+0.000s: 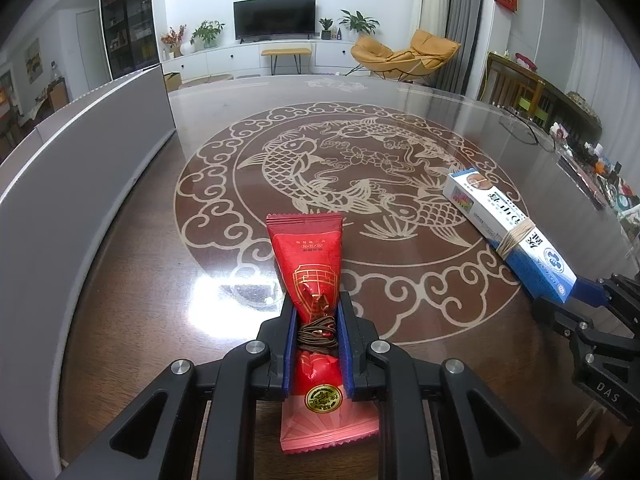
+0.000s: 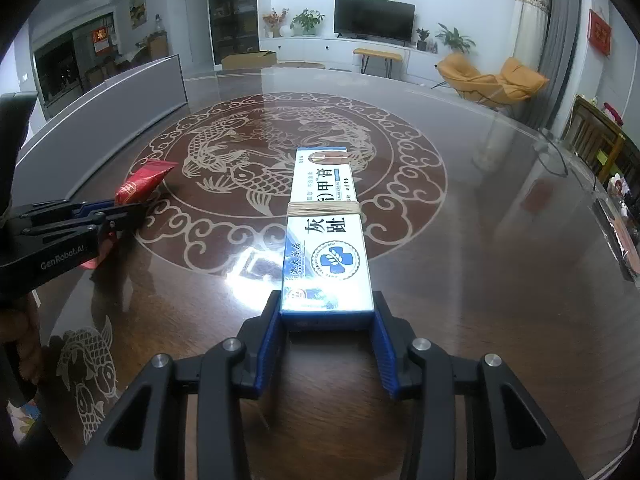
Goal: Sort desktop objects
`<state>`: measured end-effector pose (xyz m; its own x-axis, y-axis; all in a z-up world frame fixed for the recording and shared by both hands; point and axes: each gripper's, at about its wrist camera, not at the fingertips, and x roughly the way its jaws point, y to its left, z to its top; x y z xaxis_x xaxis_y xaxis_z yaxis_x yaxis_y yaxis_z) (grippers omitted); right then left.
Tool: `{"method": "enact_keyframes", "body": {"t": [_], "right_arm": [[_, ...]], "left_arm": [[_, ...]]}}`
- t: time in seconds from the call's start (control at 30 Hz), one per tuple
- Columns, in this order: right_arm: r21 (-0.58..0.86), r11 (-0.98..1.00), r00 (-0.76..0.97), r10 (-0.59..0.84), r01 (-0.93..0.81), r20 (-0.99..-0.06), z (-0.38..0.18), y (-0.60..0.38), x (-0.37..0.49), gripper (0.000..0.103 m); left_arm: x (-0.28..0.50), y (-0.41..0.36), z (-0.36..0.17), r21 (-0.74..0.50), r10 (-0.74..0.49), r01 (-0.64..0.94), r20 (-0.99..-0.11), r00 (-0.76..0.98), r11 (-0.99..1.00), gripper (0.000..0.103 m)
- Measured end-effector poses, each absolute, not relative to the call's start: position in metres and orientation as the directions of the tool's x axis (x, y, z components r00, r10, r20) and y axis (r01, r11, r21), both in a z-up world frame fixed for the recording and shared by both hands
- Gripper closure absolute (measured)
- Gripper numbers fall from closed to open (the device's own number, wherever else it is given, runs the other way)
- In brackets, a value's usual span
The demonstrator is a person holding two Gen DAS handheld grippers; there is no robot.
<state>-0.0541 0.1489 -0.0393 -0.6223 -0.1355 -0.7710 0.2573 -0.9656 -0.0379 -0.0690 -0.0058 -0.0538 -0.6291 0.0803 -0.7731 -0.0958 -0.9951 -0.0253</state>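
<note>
My left gripper point(image 1: 317, 312) is shut on a red snack packet point(image 1: 310, 264), pinching its narrow middle where a brown cord is wound; the packet points away over the table. It also shows in the right wrist view point(image 2: 142, 186), held by the left gripper point(image 2: 132, 210). My right gripper point(image 2: 326, 308) is shut on the near end of a blue and white ointment box point(image 2: 324, 220) bound with a rubber band. The box lies along the table. In the left wrist view the box point(image 1: 508, 224) sits at the right with the right gripper point(image 1: 576, 296) at its end.
The round glass-topped table point(image 1: 360, 148) has a fish pattern. A grey panel point(image 1: 80, 152) stands along its left edge. Spectacles point(image 1: 528, 128) lie at the far right. Cluttered small items point(image 1: 608, 184) sit beyond the right edge.
</note>
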Motion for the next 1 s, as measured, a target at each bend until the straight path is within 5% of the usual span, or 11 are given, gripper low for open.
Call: {"method": "enact_keyframes", "body": {"t": [0.33, 0.43, 0.47, 0.5, 0.57, 0.93, 1.0], "right_arm": [[-0.046, -0.966, -0.627, -0.129, 0.255, -0.769, -0.039, 0.151, -0.053, 0.06], [0.019, -0.966, -0.624, -0.181, 0.258, -0.76, -0.037, 0.16, -0.053, 0.057], [0.066, -0.963, -0.615, -0.219, 0.261, -0.758, -0.037, 0.166, -0.054, 0.049], [0.119, -0.959, -0.606, -0.256, 0.257, -0.753, -0.037, 0.174, -0.055, 0.043], [0.196, -0.948, -0.592, -0.309, 0.249, -0.744, -0.037, 0.187, -0.056, 0.026], [0.077, -0.932, -0.463, -0.246, 0.353, -0.852, -0.026, 0.143, -0.115, 0.017], [0.018, -0.924, -0.42, -0.191, 0.382, -0.887, -0.034, 0.127, -0.125, 0.023]], "left_arm": [[-0.069, -0.006, -0.053, -0.026, 0.084, -0.102, -0.773, -0.628, -0.994, 0.082], [-0.067, -0.008, -0.053, -0.033, 0.095, -0.11, -0.78, -0.618, -0.993, 0.049], [-0.066, -0.009, -0.054, -0.029, 0.089, -0.108, -0.787, -0.611, -0.994, 0.031], [-0.063, -0.011, -0.055, -0.03, 0.09, -0.109, -0.789, -0.607, -0.994, 0.026], [-0.057, -0.017, -0.054, -0.038, 0.108, -0.129, -0.79, -0.603, -0.991, 0.026], [-0.075, -0.001, -0.057, 0.018, 0.114, -0.231, -0.83, -0.545, -0.973, 0.021], [-0.077, 0.003, -0.055, 0.001, 0.132, -0.241, -0.835, -0.534, -0.97, 0.04]]}}
